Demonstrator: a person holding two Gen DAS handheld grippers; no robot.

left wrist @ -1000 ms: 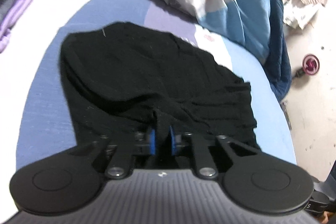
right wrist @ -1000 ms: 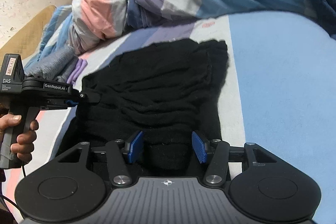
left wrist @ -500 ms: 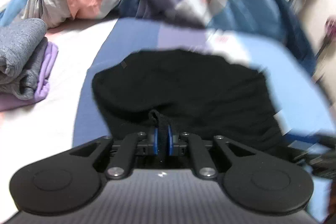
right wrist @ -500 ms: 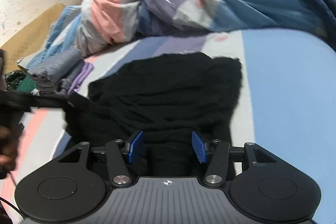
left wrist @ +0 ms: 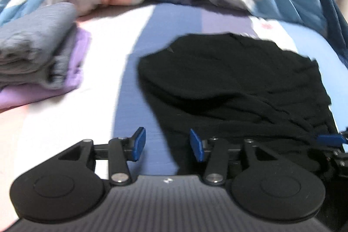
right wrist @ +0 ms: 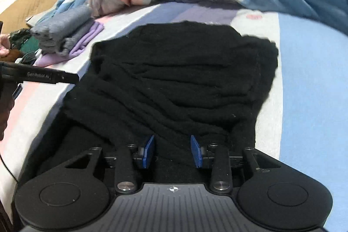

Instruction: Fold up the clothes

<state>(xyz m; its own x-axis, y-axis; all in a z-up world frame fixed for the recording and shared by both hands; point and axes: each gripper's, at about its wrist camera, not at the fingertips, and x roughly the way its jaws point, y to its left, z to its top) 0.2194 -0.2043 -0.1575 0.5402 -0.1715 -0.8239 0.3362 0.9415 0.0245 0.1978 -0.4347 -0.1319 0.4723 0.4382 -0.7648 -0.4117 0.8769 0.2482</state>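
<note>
Left gripper [left wrist: 166,145], lettered "GenRobot.AI", has just been opened, nothing held; right gripper [right wrist: 173,151] has just been narrowed, unpressed, over the black garment [right wrist: 180,79] spread on the bed [right wrist: 308,79].

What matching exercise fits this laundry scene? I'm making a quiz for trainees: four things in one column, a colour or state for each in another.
Things:
1. garment spread on the bed
2. folded item topping the pile
3. folded item under it
4. left gripper

Colours or states:
A. purple
B. open, nothing between its pads
C. black
D. grey

Pairs: 1-C, 2-D, 3-A, 4-B
</note>
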